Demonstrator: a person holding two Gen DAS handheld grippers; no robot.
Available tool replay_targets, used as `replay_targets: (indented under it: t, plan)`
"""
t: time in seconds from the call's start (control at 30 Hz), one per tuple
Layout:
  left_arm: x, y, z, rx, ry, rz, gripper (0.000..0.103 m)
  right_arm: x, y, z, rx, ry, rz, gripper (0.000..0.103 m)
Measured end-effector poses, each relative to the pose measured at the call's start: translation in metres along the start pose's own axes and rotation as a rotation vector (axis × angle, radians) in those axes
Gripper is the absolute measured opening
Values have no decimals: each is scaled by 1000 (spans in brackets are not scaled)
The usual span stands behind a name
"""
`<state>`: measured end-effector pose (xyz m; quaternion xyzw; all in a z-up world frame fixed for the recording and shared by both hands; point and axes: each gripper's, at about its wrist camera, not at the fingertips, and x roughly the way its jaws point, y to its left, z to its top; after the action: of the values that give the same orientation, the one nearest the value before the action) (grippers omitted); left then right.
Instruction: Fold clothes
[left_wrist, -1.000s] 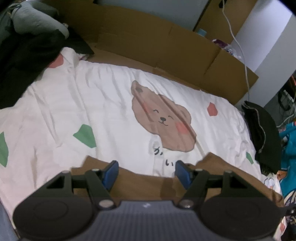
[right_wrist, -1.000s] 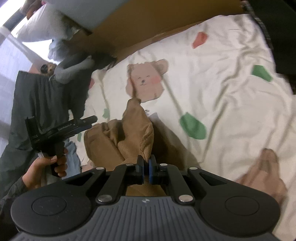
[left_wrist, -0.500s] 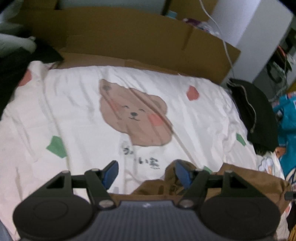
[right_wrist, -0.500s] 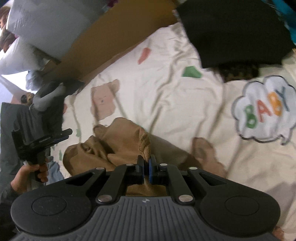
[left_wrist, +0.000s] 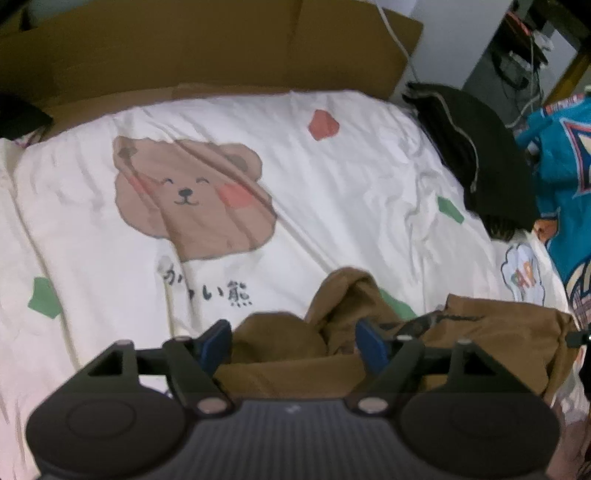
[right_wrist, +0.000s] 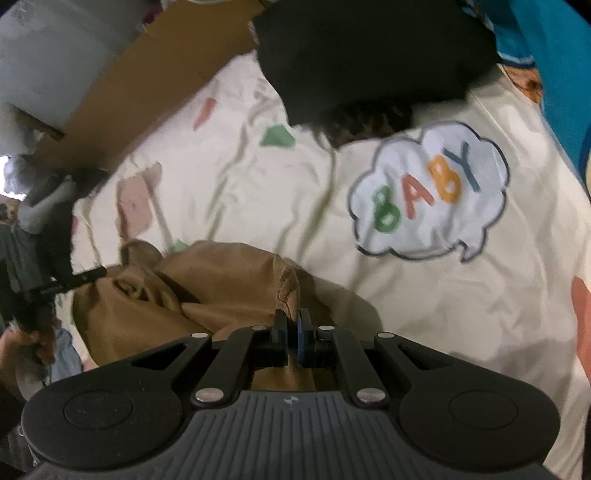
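With the right gripper (right_wrist: 291, 325) pinching the bunched brown garment (right_wrist: 221, 280) at lower centre, left gripper (left_wrist: 291, 338) fingers spread, best pull the cloth flat across the bed (right_wrist: 424, 295).

The near part of the brown garment (left_wrist: 280, 373) is hidden behind the left gripper (left_wrist: 293, 341). The teal shirt (left_wrist: 565, 177) is cut off by the right edge. In the right wrist view the bear print (right_wrist: 136, 199) is blurred, and the hand (right_wrist: 22, 350) is cut off at the left edge. Whatever lies beneath the black garment (right_wrist: 369, 55) cannot be made out.
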<state>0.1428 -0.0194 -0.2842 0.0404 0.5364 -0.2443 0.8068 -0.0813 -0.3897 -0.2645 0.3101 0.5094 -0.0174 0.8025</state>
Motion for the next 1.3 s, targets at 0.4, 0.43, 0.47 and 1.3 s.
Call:
replay_targets:
  t: [0.4,0.43,0.47,1.3]
  plan:
    - [16,15,-42,-75,98,-107,55,10,-6,0,-57,9,-64,17]
    - [15,14,-45,-68,95,-115,50,11,-5,3,-60,3,-65,23]
    - [14,14,-47,-62,93,-124,49,12,-4,7,-63,-4,-66,26]
    - [-3,7,-104,-62,119,-218,35,138,82,49,-470,145,-48,53]
